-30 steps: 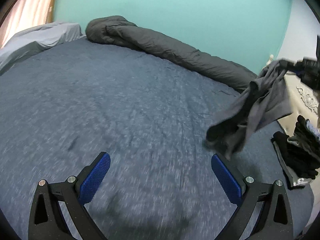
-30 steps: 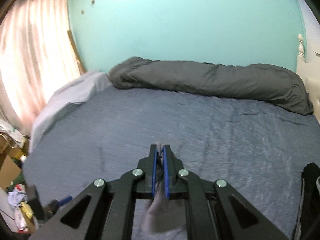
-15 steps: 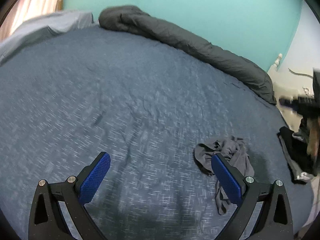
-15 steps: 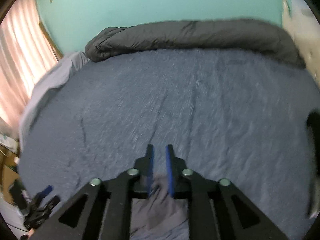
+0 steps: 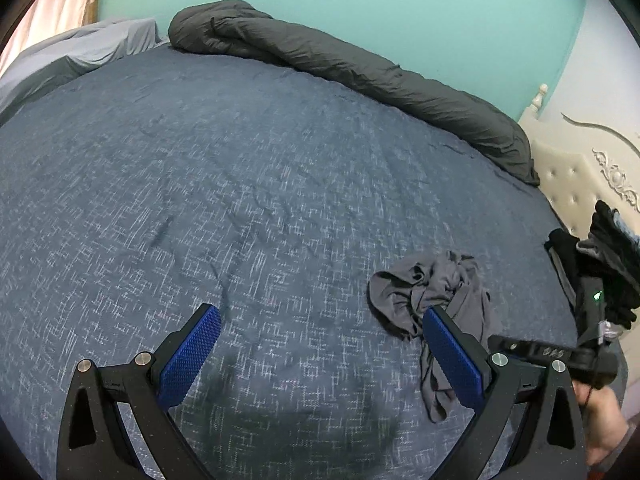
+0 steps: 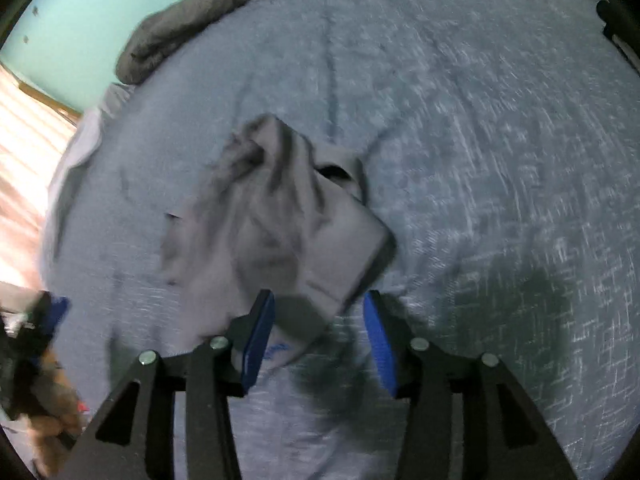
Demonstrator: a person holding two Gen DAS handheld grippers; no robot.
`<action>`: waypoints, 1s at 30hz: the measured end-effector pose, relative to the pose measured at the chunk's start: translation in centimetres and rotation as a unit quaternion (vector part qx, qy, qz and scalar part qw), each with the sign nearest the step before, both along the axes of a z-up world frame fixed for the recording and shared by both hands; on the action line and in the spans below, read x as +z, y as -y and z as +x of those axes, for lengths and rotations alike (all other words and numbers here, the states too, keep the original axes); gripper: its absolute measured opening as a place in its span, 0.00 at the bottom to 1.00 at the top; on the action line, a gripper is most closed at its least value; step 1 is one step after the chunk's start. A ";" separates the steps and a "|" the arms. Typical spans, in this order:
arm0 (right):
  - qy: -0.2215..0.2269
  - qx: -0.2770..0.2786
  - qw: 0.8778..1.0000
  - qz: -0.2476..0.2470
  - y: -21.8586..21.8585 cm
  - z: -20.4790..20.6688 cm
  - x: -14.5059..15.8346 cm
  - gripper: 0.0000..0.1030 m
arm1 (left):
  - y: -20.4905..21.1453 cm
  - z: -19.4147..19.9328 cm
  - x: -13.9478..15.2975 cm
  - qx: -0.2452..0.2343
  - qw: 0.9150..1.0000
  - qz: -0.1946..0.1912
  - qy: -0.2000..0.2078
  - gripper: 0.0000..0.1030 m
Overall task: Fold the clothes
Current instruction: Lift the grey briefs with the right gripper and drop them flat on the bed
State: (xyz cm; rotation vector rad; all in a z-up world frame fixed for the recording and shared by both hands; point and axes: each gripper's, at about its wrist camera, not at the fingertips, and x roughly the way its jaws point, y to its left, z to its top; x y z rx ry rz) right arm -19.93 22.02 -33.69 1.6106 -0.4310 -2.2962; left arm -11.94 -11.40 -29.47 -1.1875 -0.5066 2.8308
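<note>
A crumpled grey garment (image 5: 432, 300) lies on the blue bedspread (image 5: 240, 200), just beyond my left gripper's right finger. My left gripper (image 5: 320, 356) is wide open and empty above the bed. In the right wrist view the same grey garment (image 6: 280, 216) lies bunched in front of my right gripper (image 6: 316, 336), which is open and hovers over its near edge. The right gripper's body also shows at the right edge of the left wrist view (image 5: 560, 354).
A rolled dark grey duvet (image 5: 360, 68) lies along the far side of the bed by the teal wall. A pile of dark clothes (image 5: 600, 264) sits at the right edge near a white headboard (image 5: 572, 176). A light grey sheet (image 5: 80, 52) lies at the far left.
My right gripper held the grey garment up, then opened and dropped it onto the bed. It now tilts down over the garment. My left gripper stayed open.
</note>
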 end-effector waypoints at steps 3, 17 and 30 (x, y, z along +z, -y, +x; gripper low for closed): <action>-0.002 -0.026 0.999 -0.022 -0.5 0.0 -0.9 0.43 | 0.4 0.3 -0.2 0.003 1.000 -0.003 0.001 1.00; -0.157 0.041 0.987 -0.007 3.2 -5.2 10.9 0.02 | 1.9 0.0 -0.5 0.008 1.000 0.008 0.005 1.00; -0.214 0.243 0.946 0.002 17.1 -3.6 19.7 0.02 | 4.5 0.5 -0.6 0.048 0.999 0.021 0.001 1.00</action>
